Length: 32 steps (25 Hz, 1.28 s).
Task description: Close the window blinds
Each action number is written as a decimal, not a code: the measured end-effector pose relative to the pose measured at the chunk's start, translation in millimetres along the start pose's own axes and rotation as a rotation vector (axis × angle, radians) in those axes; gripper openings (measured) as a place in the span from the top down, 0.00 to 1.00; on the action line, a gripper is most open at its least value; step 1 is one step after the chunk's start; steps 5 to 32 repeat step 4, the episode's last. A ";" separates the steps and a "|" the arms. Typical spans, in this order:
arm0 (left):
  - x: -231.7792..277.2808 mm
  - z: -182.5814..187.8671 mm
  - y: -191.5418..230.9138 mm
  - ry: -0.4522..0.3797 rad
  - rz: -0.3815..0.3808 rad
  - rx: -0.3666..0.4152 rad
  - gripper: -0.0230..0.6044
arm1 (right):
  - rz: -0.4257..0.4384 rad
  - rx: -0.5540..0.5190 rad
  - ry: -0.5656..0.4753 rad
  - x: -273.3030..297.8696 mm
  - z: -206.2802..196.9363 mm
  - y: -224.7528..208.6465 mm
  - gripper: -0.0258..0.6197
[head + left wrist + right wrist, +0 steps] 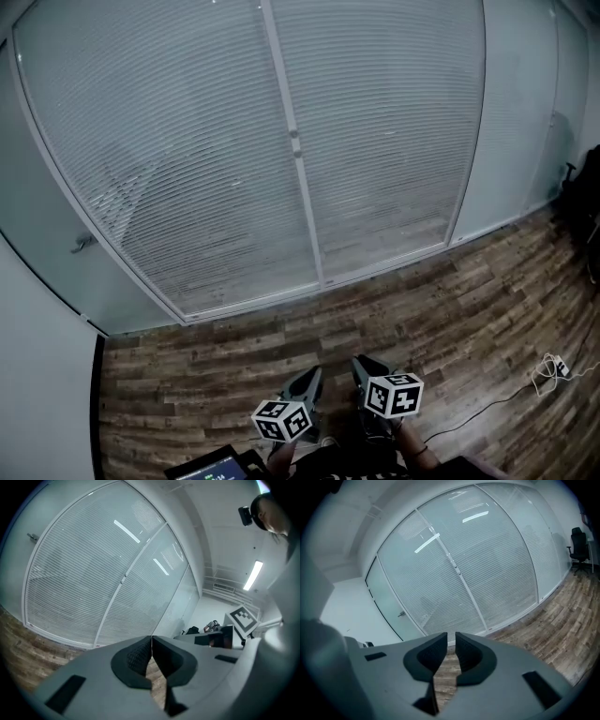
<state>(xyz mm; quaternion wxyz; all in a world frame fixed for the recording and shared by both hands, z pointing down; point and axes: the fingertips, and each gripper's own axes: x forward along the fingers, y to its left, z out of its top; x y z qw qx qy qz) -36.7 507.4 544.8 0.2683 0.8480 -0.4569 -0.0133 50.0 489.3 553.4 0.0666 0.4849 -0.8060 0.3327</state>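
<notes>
Fingers together on left gripper (151, 639), parted on right gripper (451, 635), blinds (187, 169) ahead

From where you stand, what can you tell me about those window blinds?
The window blinds are thin, pale grey horizontal slats, lowered fully across two tall panels split by a white upright bar with a small fitting. They reach nearly to the wooden floor. Reflections of ceiling lights lie on them, so they seem to sit behind glass. Dim shapes show through; whether the slats are tilted fully shut is unclear. Nothing touches them.
</notes>
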 end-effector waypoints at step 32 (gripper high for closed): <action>4.7 1.0 -1.8 0.000 -0.012 0.006 0.96 | -0.007 -0.002 -0.007 -0.2 2.3 -2.9 0.86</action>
